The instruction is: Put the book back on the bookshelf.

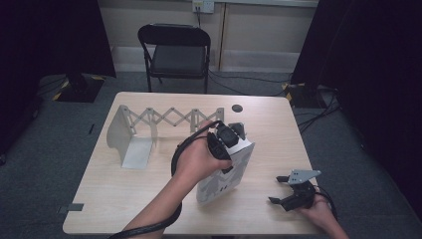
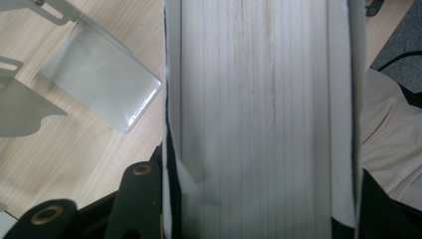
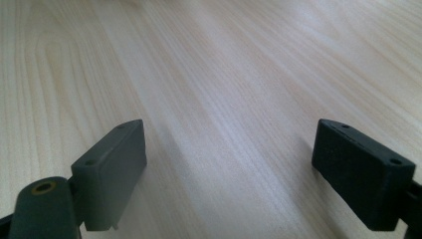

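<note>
Both jaws of the left gripper (image 1: 224, 144) press on the two covers of a thick white book (image 1: 226, 174), one on each side, so the jaws stand only as wide as the book is thick. In the left gripper view the page edges of the book (image 2: 259, 119) run up the middle between the two covers, with faint dark streaks on the paper. In the high view the book stands on its lower edge near the middle of the table (image 1: 149, 199), a little tilted, and its cover has a grey pattern. The left hand (image 1: 199, 162) holds the gripper from above, and a black cable (image 1: 149, 226) goes along the forearm.

To the left of the book, a grey metal bookend rack (image 1: 134, 132) stands on the table; it has a flat base plate (image 2: 102, 79) and a folding lattice (image 1: 171, 118) that reaches toward the book. The book is near the rack but apart from the base plate.

At the near right corner of the table, well apart from the book, the right gripper (image 1: 281, 189) rests low in the right hand (image 1: 316, 211). Its jaws are wide apart and hold nothing; between the pads (image 3: 112, 174) I see bare wood.

Behind the table stands a black folding chair (image 1: 175, 52).
</note>
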Demonstrator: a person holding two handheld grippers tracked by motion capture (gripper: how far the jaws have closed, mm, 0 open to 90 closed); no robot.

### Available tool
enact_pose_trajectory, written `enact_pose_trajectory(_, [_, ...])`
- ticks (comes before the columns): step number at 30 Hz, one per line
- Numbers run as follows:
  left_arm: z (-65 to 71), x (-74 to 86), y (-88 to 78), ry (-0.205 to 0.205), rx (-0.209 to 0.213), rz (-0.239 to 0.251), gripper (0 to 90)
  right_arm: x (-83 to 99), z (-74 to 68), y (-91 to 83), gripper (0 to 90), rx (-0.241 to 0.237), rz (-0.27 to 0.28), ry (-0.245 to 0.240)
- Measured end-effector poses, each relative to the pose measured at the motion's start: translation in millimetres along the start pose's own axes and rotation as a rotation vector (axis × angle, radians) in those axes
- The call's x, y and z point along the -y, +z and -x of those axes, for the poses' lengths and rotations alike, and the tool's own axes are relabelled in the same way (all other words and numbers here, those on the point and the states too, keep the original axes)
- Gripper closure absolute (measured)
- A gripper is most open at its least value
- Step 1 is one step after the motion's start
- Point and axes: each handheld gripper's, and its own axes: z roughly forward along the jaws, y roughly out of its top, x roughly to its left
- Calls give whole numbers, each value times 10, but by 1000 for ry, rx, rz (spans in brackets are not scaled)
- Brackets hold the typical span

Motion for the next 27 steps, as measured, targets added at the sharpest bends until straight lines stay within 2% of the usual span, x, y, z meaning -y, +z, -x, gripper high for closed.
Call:
enact_pose_trajectory(7, [-60,49,-22,-30,-4,-10,530,0,0,0,134,0,0,0])
enact_pose_trajectory(17, [-114,83,-74,-43,-19,-22,529,0,0,-1,134,0,-1,0])
enact_pose_trajectory(21, [-139,98,-89,-59,-9,-25,530,1,0,-1,134,0,0,0])
enact_pose_trajectory(25, [-138,116,-122,-50,-26,-34,530,1,0,-1,134,0,0,0])
enact_pose_trajectory(27, [-152,132,-136,-63,-26,-32,530,1,0,-1,134,1,0,0])
